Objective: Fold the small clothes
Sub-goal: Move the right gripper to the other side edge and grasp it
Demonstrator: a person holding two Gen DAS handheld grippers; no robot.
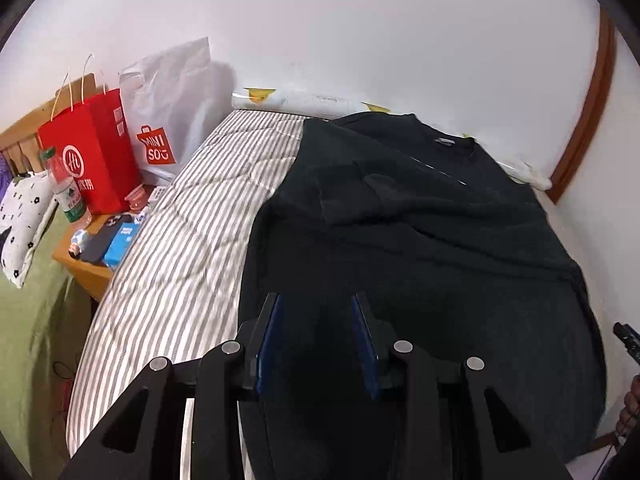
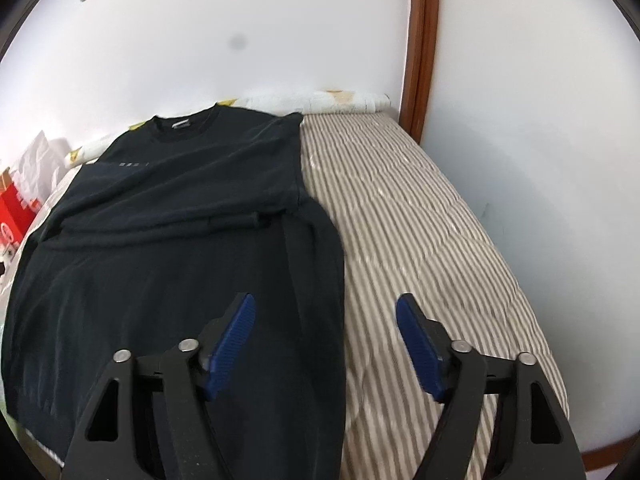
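Note:
A black long-sleeved top (image 1: 420, 240) lies flat on a striped bed (image 1: 192, 232), collar toward the wall, both sleeves folded in across its body. It also shows in the right wrist view (image 2: 168, 232). My left gripper (image 1: 316, 300) hovers open and empty over the top's lower left part. My right gripper (image 2: 325, 304) is open wide and empty above the top's right edge, one finger over the cloth, the other over the striped bedding (image 2: 420, 240).
A white wall runs behind the bed, with a rolled white towel (image 1: 304, 100) along it. A brown door frame (image 2: 420, 40) stands at the bed's far end. A wooden nightstand (image 1: 88, 268) with a red bag (image 1: 96, 152), white bag (image 1: 168, 104), bottle (image 1: 64, 184) sits left.

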